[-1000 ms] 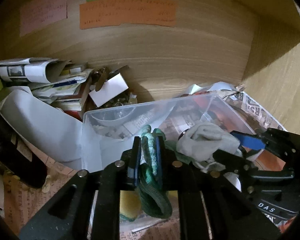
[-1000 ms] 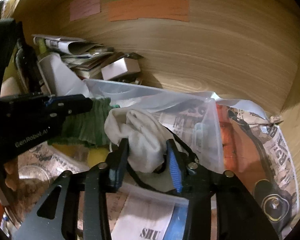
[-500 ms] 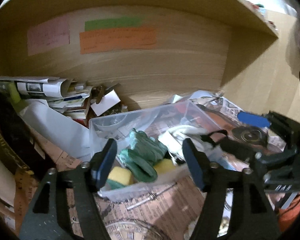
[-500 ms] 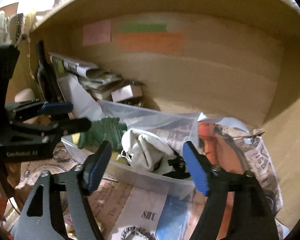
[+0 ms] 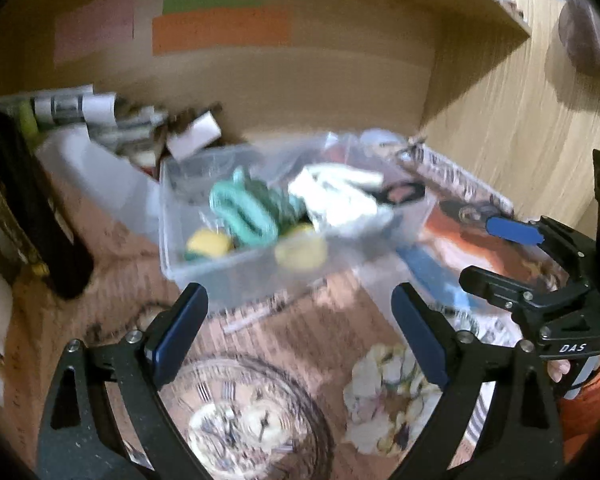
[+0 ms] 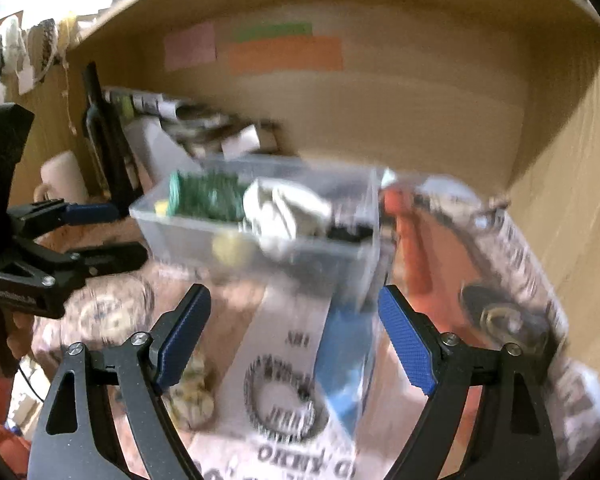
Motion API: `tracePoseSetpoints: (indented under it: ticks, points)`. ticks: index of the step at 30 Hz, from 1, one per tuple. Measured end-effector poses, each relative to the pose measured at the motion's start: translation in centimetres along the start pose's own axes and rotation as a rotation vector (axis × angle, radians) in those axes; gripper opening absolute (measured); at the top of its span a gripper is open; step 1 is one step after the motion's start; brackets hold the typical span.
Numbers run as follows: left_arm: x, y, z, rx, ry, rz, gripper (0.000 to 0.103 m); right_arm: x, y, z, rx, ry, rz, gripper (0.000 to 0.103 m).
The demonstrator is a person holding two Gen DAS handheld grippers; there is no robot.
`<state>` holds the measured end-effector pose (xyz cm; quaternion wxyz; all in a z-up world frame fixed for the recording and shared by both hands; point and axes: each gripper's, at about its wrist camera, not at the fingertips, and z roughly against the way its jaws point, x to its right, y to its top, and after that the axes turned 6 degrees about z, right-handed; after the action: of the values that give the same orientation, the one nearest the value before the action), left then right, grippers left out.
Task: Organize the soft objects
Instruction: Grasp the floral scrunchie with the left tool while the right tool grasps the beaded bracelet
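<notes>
Green cloth, white cloth in bin: light, floppy; pinch bunched folds. Left gripper, right gripper both spread, empty.

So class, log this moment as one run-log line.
left gripper: open, empty | right gripper: open, empty | green cloth, white cloth: in clear bin | crumpled paper: outside bin

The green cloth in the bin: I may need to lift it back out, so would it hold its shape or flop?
The green cloth lies coiled in loose folds inside the clear bin, so it would probably droop. It looks light and may drag against the white cloth beside it.
</notes>
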<state>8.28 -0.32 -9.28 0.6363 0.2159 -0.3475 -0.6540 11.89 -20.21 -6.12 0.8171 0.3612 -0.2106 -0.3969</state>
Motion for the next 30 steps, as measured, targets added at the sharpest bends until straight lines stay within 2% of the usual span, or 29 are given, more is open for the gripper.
tracePoseSetpoints:
  ticks: [5,10,16,17,21,23,24,26,28,30]
  points:
    - [-0.2,-2.6,-1.5,-0.091,-0.014,0.023,0.094,-0.4,-2.7,-1.5,-0.095,0.031,-0.025,0.084]
    - [0.4,-4.8,-2.2,-0.147,-0.039,0.020,0.094,-0.9,-4.4,-2.1,-0.142,0.036,-0.029,0.082]
    - [1.5,-6.1,-2.8,-0.157,-0.052,-0.004,0.093,-1.3,-5.4,-1.8,-0.146,-0.009,0.008,0.054]
    - [1.6,-6.2,-2.9,-0.156,-0.054,-0.001,0.089,-1.3,-5.4,-1.8,-0.143,-0.008,0.006,0.045]
    - [1.9,-6.4,-3.3,-0.144,-0.044,-0.012,0.074,-1.0,-5.3,-1.8,-0.133,-0.016,-0.008,0.028]
    - [2.2,-6.5,-3.4,-0.134,-0.042,-0.029,0.058,-0.7,-5.3,-1.8,-0.127,-0.010,-0.023,0.022]
    - [2.3,-6.4,-3.4,-0.130,-0.039,-0.032,0.054,-0.7,-5.3,-1.7,-0.124,-0.006,-0.029,0.019]
    - [2.3,-6.3,-3.4,-0.130,-0.056,-0.030,0.030,-0.6,-5.2,-1.7,-0.117,0.002,-0.037,0.016]
    - [2.3,-6.1,-3.6,-0.136,-0.060,-0.033,0.018,-0.8,-5.1,-1.5,-0.107,-0.001,-0.037,0.014]
    - [2.3,-5.9,-3.6,-0.132,-0.060,-0.030,0.014,-0.9,-4.9,-1.3,-0.096,0.002,-0.034,0.013]
